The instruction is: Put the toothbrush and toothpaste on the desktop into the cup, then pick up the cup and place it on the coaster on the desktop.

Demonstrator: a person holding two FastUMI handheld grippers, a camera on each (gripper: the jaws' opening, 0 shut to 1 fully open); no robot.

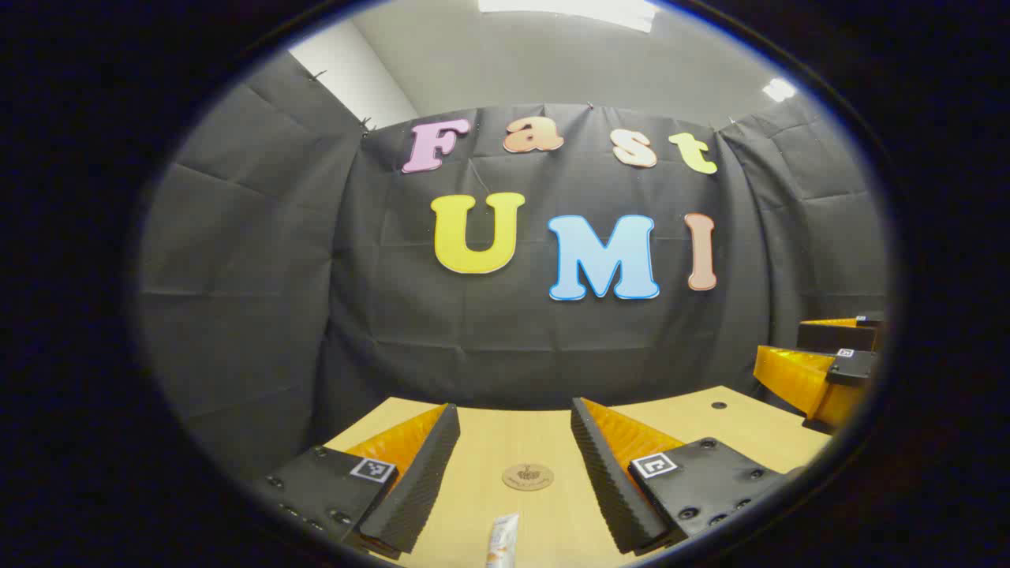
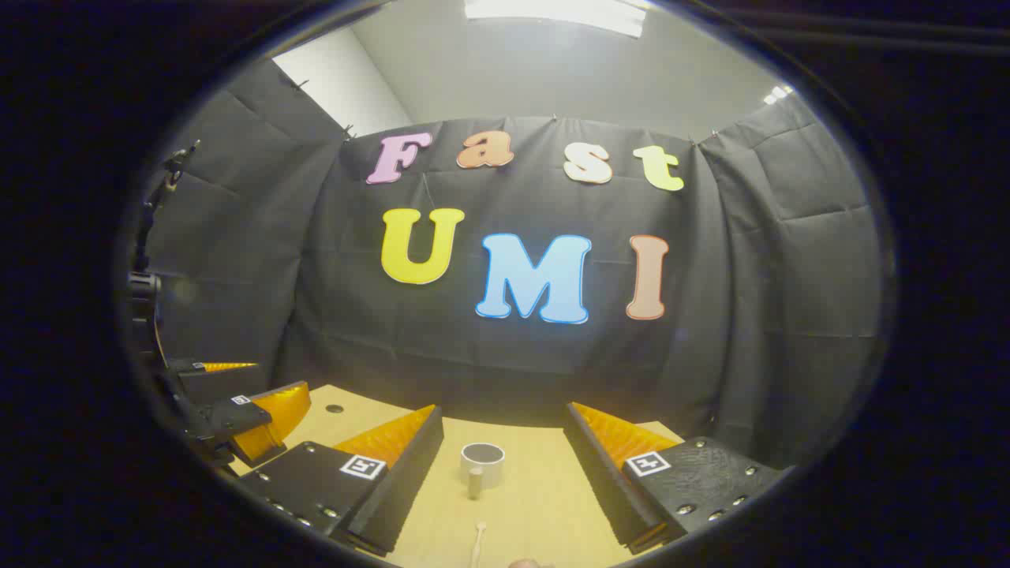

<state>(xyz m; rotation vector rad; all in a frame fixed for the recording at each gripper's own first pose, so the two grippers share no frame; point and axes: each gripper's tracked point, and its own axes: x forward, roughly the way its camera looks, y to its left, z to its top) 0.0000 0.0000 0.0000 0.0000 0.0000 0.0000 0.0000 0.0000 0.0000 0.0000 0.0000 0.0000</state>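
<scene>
Toothpaste [image 1: 503, 540]: lay on the desktop [image 1: 742, 430], just ahead of the left gripper [image 1: 511, 465], between its fingers' line.
Coaster [image 1: 528, 476]: sat flat beyond the tube, bare.
Cup [image 2: 482, 463]: stood upright ahead of the right gripper [image 2: 499, 469], mouth open, apparently empty.
Toothbrush [image 2: 477, 543]: thin white handle lay nearer than the cup.
Claws: both were spread wide, holding nothing.
Step in hand (judged): first pick-up, nothing loaded yet.
Technique: lower left gripper squarely over the tube, pinch mid-body, avoid squeezing hard; drop it upright into the cup without tipping it.
</scene>
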